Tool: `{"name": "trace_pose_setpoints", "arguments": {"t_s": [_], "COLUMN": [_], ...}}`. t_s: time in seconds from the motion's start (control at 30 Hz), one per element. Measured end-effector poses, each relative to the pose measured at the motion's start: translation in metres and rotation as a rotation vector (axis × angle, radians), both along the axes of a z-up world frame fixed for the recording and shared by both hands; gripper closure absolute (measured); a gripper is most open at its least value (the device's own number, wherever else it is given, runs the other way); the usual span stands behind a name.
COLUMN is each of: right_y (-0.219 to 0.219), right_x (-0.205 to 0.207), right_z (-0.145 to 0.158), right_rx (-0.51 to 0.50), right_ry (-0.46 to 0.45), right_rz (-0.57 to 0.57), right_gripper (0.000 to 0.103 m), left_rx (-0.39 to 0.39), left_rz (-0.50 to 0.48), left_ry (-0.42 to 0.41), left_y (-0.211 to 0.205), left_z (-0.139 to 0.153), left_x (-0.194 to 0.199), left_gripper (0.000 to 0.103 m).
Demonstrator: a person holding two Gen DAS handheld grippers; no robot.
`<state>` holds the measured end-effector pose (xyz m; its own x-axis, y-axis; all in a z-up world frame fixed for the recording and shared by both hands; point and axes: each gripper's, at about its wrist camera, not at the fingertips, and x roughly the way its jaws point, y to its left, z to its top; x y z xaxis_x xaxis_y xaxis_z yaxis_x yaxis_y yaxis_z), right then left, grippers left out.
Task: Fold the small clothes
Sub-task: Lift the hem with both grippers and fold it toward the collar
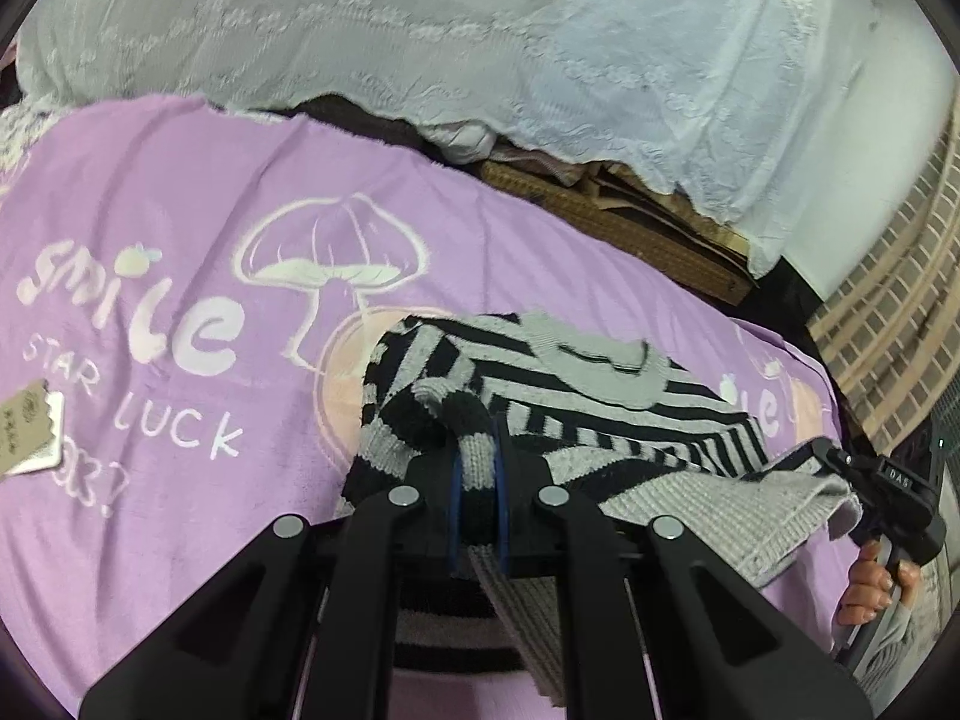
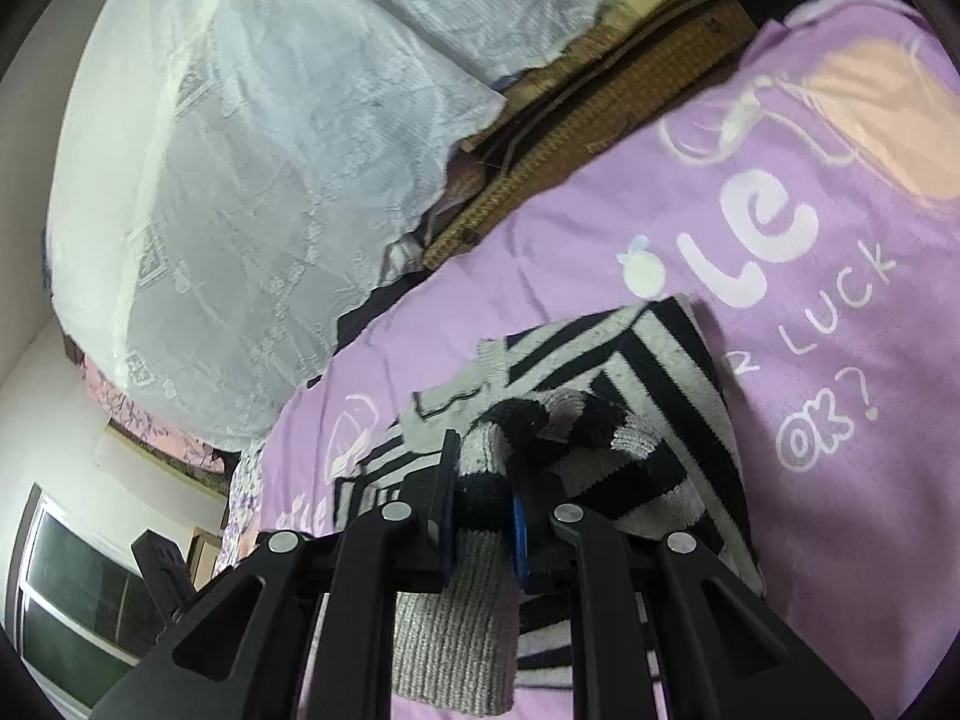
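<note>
A small black-and-grey striped knit sweater (image 1: 600,402) lies partly folded on a purple blanket (image 1: 180,192). My left gripper (image 1: 477,468) is shut on a bunched striped edge of the sweater, with grey ribbed hem hanging below the jaws. In the right wrist view the same sweater (image 2: 666,360) spreads ahead, and my right gripper (image 2: 483,492) is shut on another bunched part of it, with grey ribbing drooping under the fingers. The right gripper (image 1: 888,498) also shows at the right of the left wrist view, held by a hand (image 1: 870,588).
The purple blanket (image 2: 780,180) bears a mushroom print and white lettering. A pale lace cloth (image 1: 420,24) covers a mound behind it, over brown woven mats (image 1: 630,222). A paper tag (image 1: 30,426) lies at the left. A dark window (image 2: 78,594) is low at the left.
</note>
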<state>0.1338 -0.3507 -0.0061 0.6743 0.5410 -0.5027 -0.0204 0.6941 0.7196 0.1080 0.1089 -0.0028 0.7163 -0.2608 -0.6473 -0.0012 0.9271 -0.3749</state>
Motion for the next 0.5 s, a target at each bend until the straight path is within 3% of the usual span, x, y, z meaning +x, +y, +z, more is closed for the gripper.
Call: {"name": "trace_pose_setpoints", "arguments": {"t_s": [0.23,0.33,0.43,0.5], "right_y": [-0.008,-0.007,-0.004,-0.006], "right_x": [0.026,0.027,0.022,0.016], "right_z": [-0.043,-0.048,-0.041,-0.036], "right_rx": [0.003,-0.015,-0.03,-0.028], "right_ry": [0.106,0.107,0.082,0.076], "right_rz": [-0.041,-0.033,-0.014,-0.02], "right_gripper": [0.089,0.089,0.08,0.062], "left_rx": [-0.032,-0.002,0.02,0.004], "left_rz": [0.043,0.046,0.035,0.022], "left_ry": [0.086,0.104,0.09,0.087], "left_y": [0.008,0.003,0.001,0.001], "left_z": [-0.035,-0.046,-0.042,-0.037], "left_x": [0.03,0.035,0.029,0.023], "left_gripper": [0.095,0.093,0.089,0.073]}}
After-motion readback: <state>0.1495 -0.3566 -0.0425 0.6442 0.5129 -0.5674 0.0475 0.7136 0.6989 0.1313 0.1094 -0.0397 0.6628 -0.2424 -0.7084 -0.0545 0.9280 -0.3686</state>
